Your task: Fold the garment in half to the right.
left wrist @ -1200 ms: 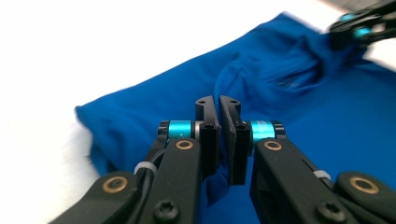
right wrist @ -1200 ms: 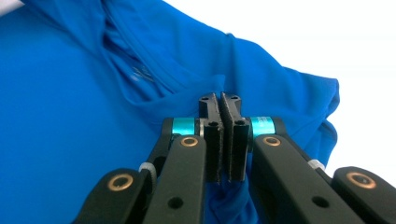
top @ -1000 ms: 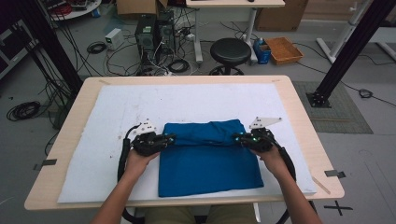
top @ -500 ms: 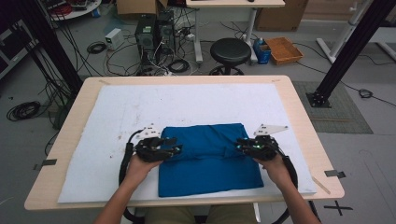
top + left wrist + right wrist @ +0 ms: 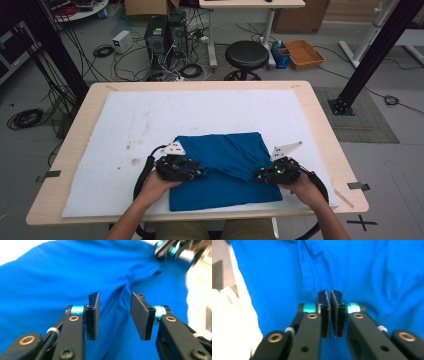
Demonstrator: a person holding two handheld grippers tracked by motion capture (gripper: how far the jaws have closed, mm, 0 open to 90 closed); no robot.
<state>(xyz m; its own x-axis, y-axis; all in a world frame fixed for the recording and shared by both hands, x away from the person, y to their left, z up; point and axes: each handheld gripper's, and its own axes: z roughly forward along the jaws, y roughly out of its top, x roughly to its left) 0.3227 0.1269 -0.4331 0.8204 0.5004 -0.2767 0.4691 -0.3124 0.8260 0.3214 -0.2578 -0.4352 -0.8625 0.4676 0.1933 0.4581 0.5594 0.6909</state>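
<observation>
The blue cloth (image 5: pixel 225 170) lies folded on the white mat (image 5: pixel 125 130) at the near edge of the desk (image 5: pixel 320 125). The left gripper (image 5: pixel 115 315) sits at its left side, jaws spread over a raised crease, probably just letting go or about to pinch. The right gripper (image 5: pixel 329 315) is at the right side, jaws pressed nearly together; whether a thin layer of cloth sits between them is hard to tell. How many layers the cloth has is hidden.
</observation>
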